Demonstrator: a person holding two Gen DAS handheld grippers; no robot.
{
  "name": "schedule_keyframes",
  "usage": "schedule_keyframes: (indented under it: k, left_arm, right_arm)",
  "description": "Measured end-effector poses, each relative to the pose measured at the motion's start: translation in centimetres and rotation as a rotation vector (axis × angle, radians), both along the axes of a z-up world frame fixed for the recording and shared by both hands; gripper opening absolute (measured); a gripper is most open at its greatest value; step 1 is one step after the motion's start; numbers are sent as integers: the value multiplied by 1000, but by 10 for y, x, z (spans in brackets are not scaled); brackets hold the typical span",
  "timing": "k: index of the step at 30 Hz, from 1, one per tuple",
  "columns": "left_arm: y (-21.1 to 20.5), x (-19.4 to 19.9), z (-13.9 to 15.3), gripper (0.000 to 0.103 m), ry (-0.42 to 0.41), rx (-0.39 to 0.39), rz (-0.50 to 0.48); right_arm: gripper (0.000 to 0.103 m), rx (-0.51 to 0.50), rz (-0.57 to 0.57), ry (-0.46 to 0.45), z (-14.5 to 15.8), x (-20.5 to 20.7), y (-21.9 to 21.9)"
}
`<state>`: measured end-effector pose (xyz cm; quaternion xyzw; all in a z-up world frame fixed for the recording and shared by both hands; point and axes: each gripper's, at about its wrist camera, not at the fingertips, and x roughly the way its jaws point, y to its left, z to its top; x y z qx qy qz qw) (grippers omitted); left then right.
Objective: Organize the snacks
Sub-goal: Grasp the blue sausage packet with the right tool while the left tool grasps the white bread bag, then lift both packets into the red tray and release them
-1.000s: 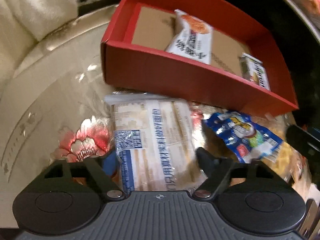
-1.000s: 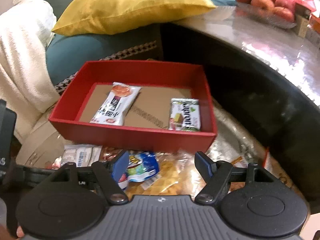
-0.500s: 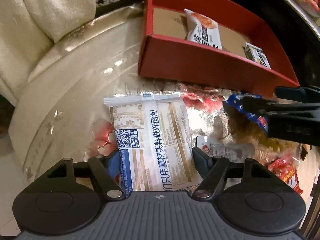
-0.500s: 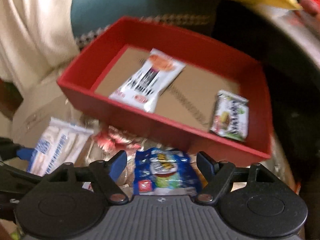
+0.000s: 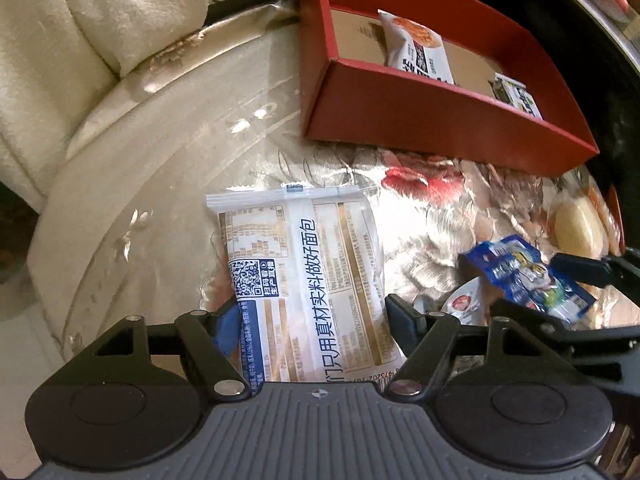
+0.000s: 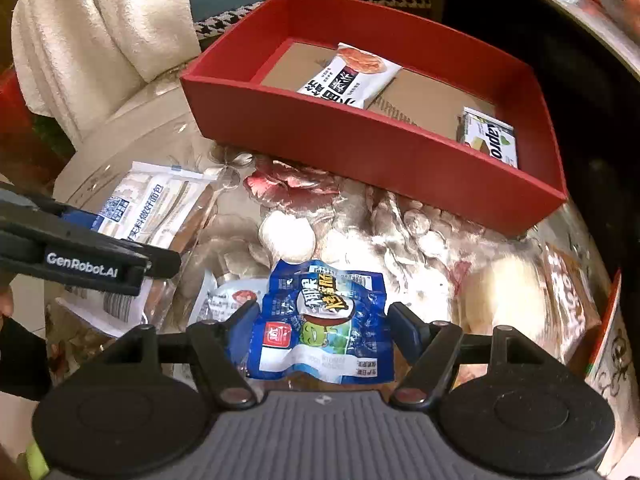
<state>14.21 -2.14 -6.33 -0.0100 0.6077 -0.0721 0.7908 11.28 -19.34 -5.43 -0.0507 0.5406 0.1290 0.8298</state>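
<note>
A red box (image 5: 440, 120) (image 6: 360, 140) stands at the back and holds a white-and-orange packet (image 6: 352, 76) and a green-and-white bar (image 6: 490, 140). My left gripper (image 5: 310, 312) (image 6: 132, 236) has its pads against both long edges of a white bread packet (image 5: 304, 272) (image 6: 160, 200); its jaws are opening slightly. My right gripper (image 6: 323, 310) (image 5: 528, 284) straddles a crumpled blue snack packet (image 6: 324, 320) (image 5: 524, 276). Its jaws are closing, with the pads close beside the packet's sides.
The shiny floral table cover (image 5: 160, 140) carries a round pale pastry (image 6: 504, 292), a small white-and-red packet (image 6: 224, 300) and a brown packet (image 6: 568, 300). A cream blanket (image 5: 80, 40) lies at the left. A dark table edge (image 5: 600, 60) rises at the right.
The left gripper has slid left, away from the red box, with the bread packet still between its fingers. The right gripper has come down around the blue packet.
</note>
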Motion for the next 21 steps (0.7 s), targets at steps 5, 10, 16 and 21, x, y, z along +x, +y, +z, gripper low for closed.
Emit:
schedule_keyframes:
  k: [5, 10, 16, 21]
  left_arm:
    - [-5, -1, -3, 85, -22, 39, -7]
    - [-13, -1, -11, 96, -55, 104, -24]
    - [-13, -4, -13, 98, -58, 112, -24]
    - [-4, -4, -13, 99, -42, 97, -13]
  right_arm:
    - [69, -47, 4, -29, -10, 8, 10]
    - [76, -68, 17, -40, -21, 9, 10]
    - [83, -4, -19, -30, -26, 13, 1]
    - [83, 34, -69, 0, -29, 21, -3]
